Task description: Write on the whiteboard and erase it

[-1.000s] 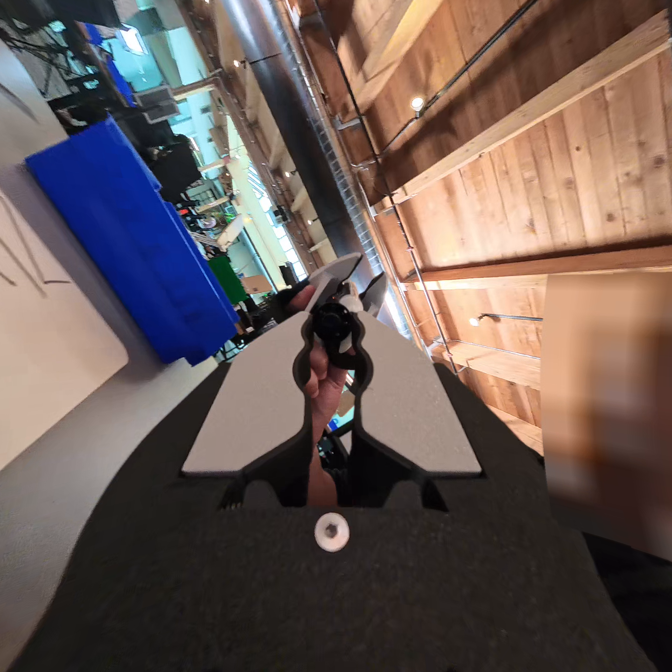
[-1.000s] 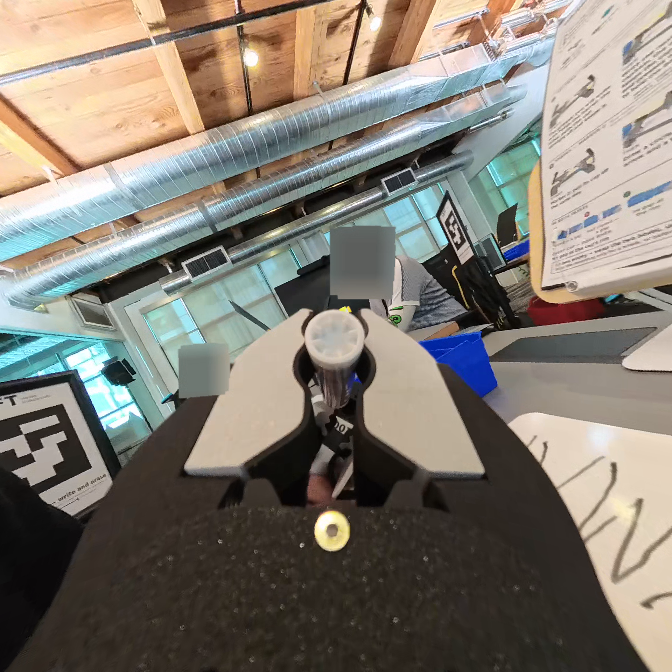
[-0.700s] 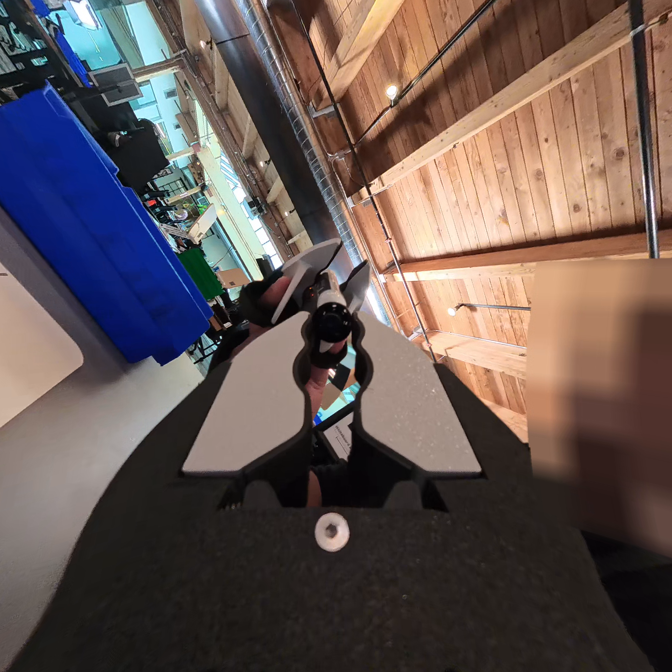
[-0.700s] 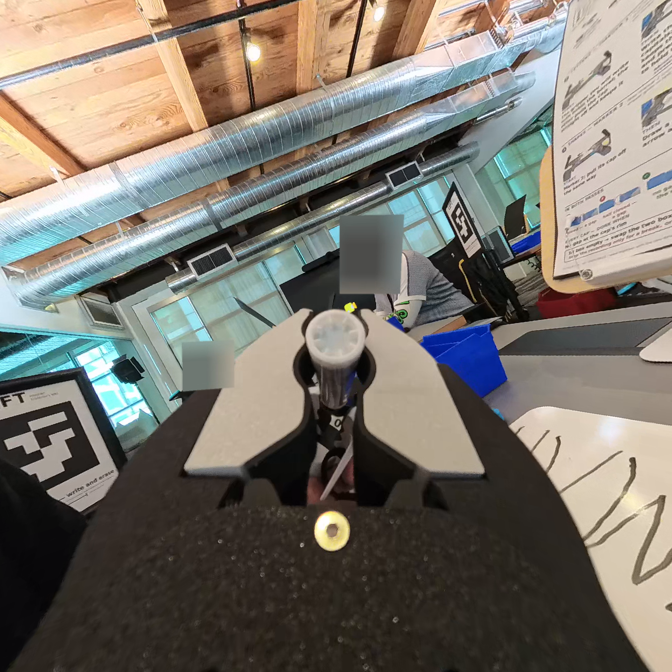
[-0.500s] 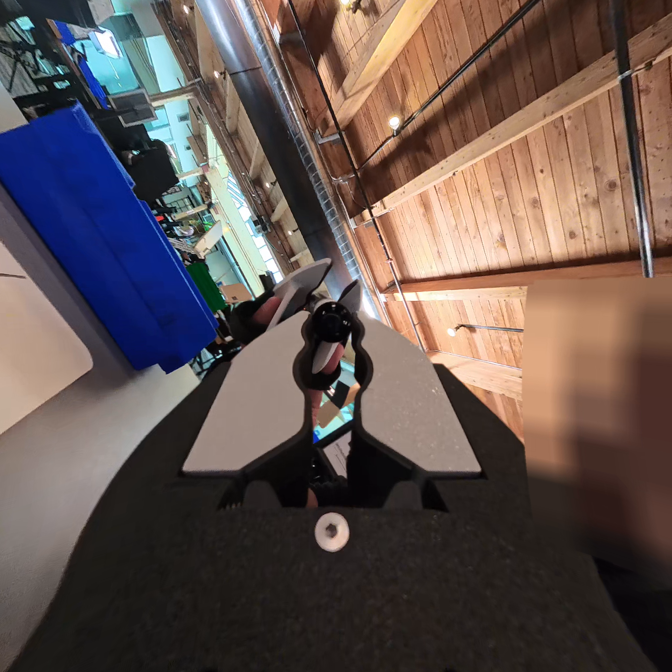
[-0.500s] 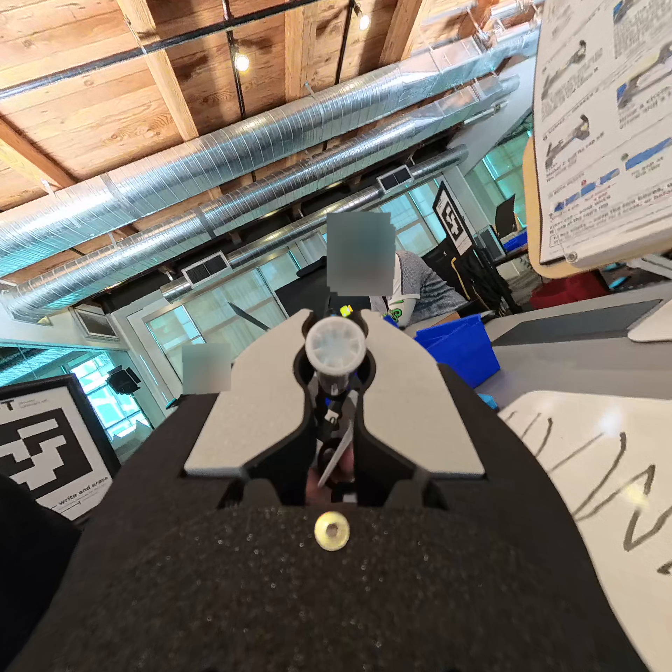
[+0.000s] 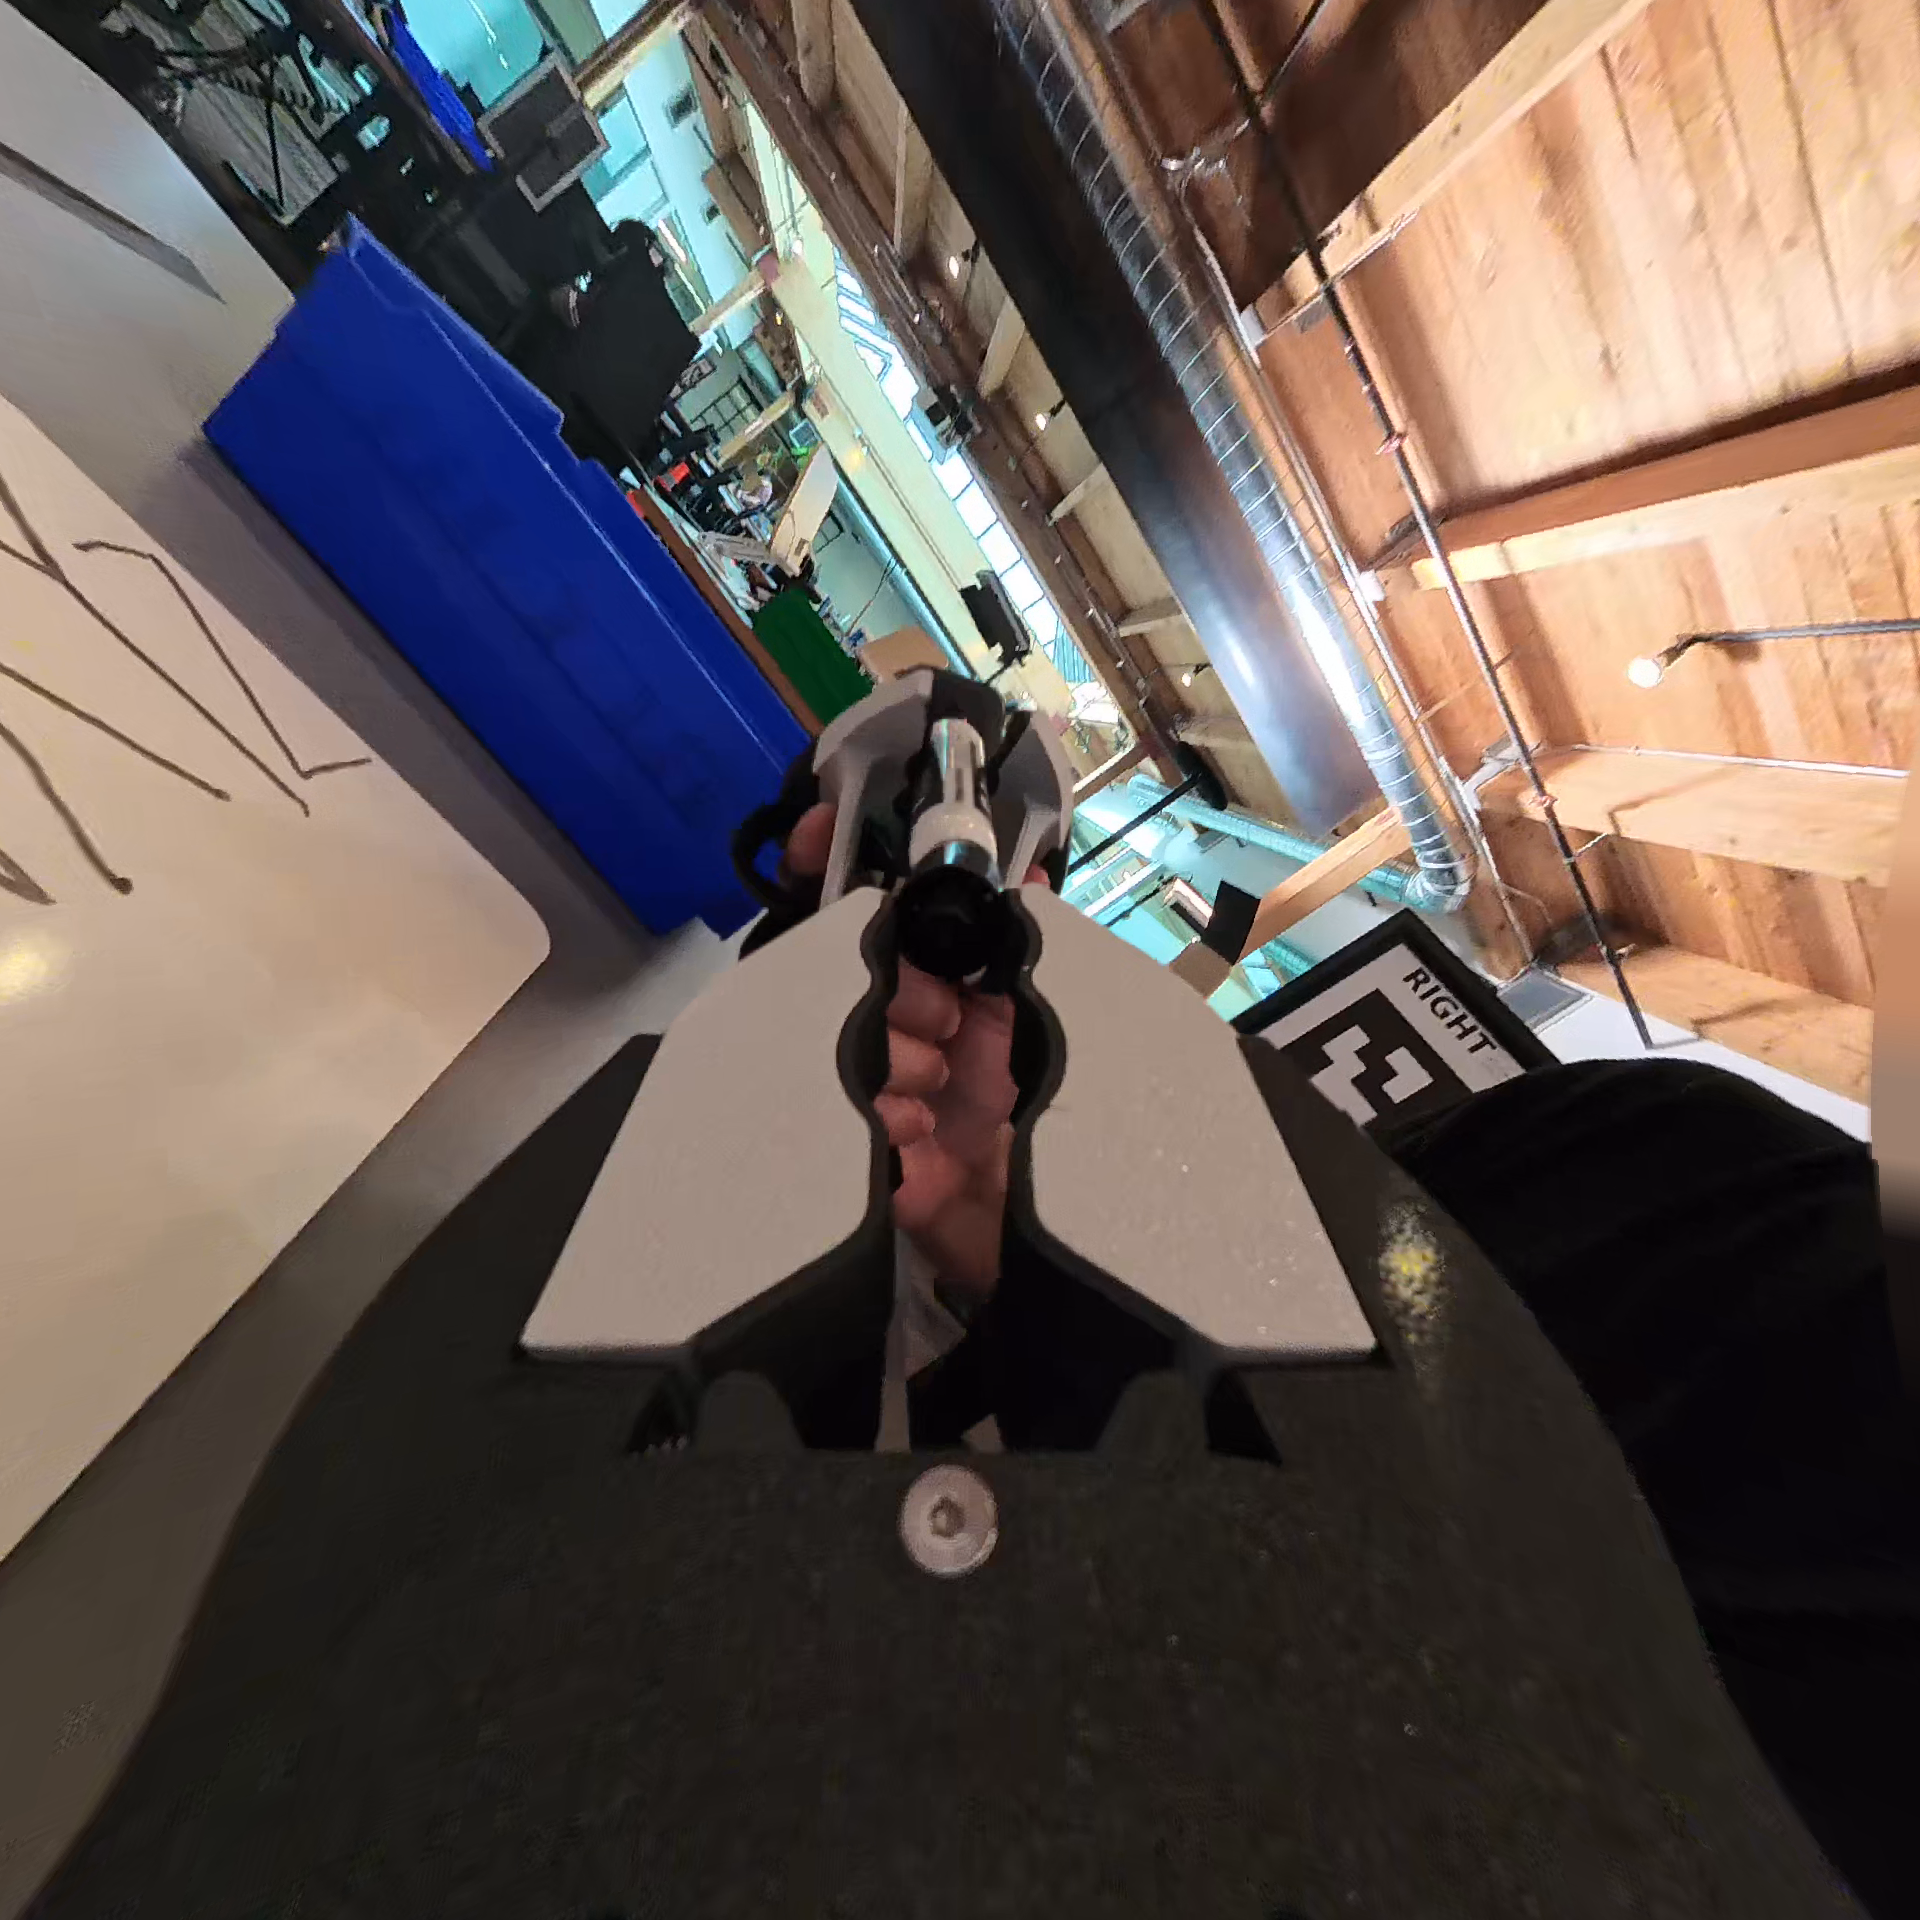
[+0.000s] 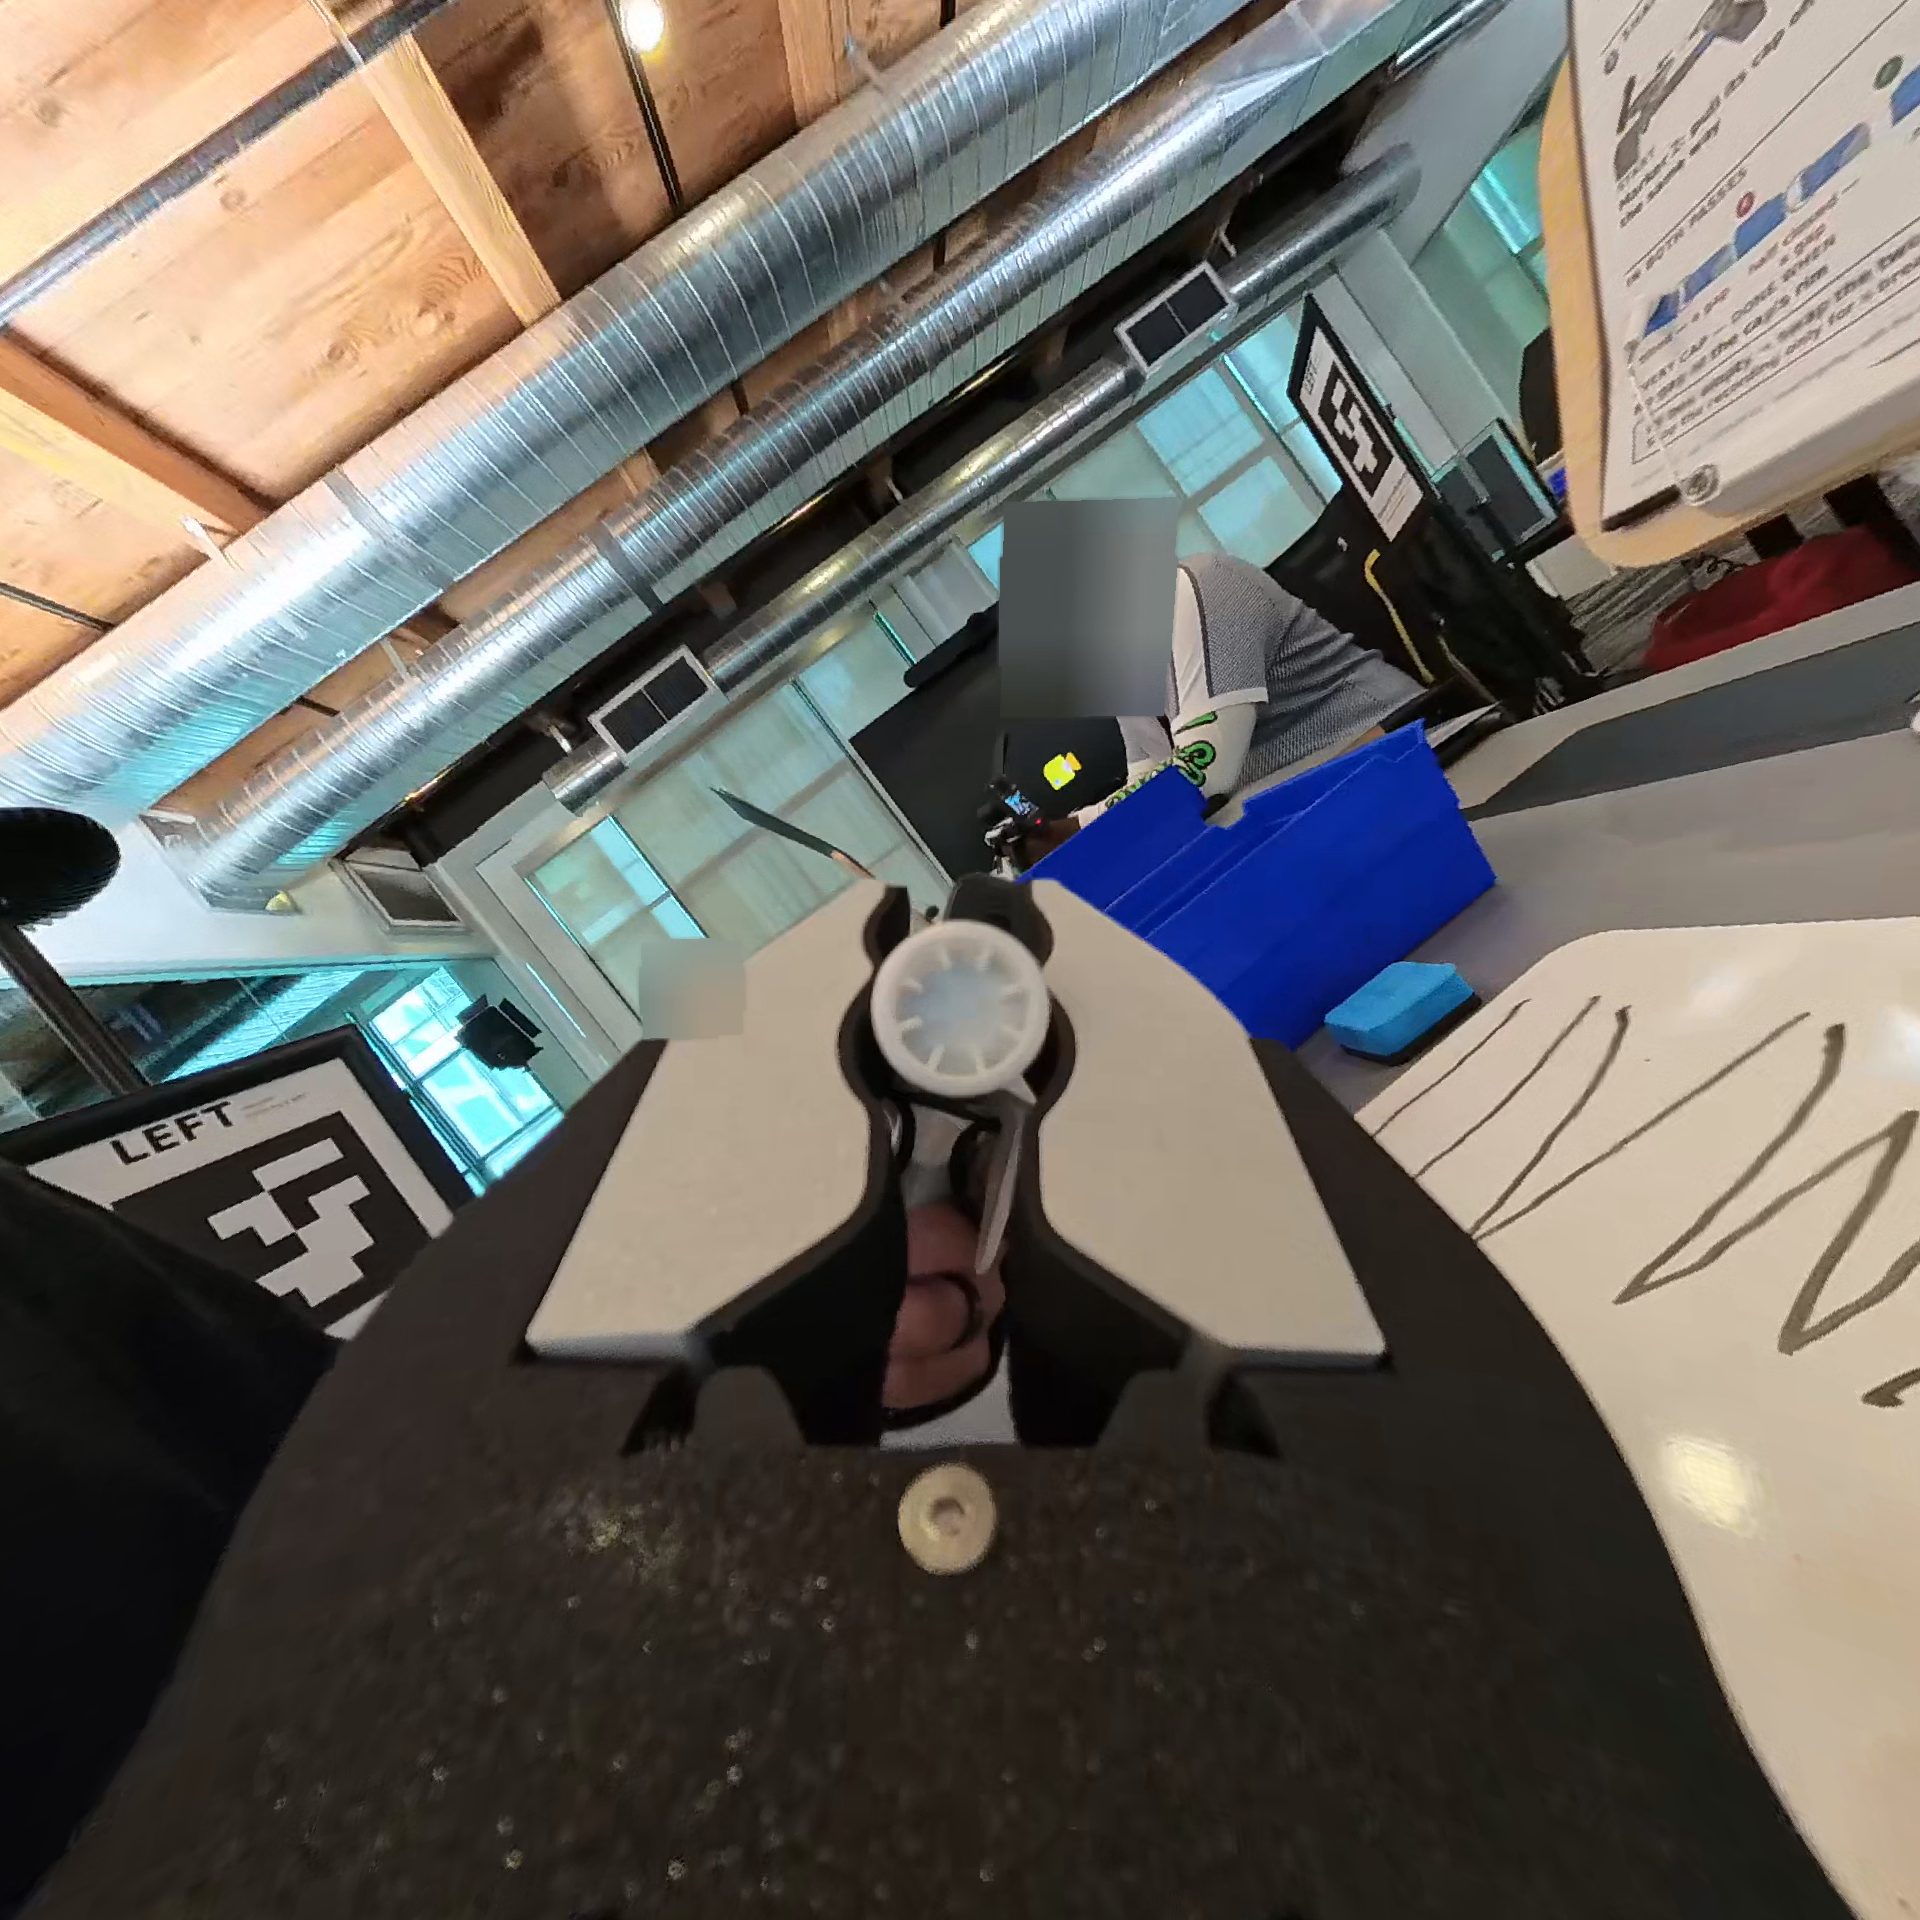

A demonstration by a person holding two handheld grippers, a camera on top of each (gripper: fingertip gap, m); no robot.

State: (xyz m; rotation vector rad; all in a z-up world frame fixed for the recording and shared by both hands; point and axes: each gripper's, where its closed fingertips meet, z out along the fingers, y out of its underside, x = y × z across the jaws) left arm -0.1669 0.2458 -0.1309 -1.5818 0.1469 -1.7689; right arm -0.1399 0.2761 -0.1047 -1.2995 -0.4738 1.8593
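My left gripper [image 7: 951, 925] is shut on the black marker cap [image 7: 948, 935]. The marker's silver and white barrel [image 7: 961, 810] runs from the cap straight into my right gripper, which faces me just beyond. In the right wrist view my right gripper [image 8: 961, 1013] is shut on the marker, whose white ribbed rear end [image 8: 961, 1013] shows between the fingers. The black cap end [image 8: 982, 902] peeks out beyond it. The whiteboard [image 7: 260, 1039] lies flat with black zigzag lines on it; it also shows in the right wrist view [image 8: 1662, 1403]. Both grippers are held up above the table.
A blue eraser [image 8: 1397, 1008] lies on the grey table by the whiteboard's far corner. A blue bin [image 8: 1299, 883] stands behind it, also in the left wrist view [image 7: 499, 623]. A person sits beyond the bin. Framed tag boards [image 8: 260, 1195] stand at the table edge.
The two grippers have come together end to end, so the marker barrel now meets the cap. Both views have swung, and more of the whiteboard and the eraser show.
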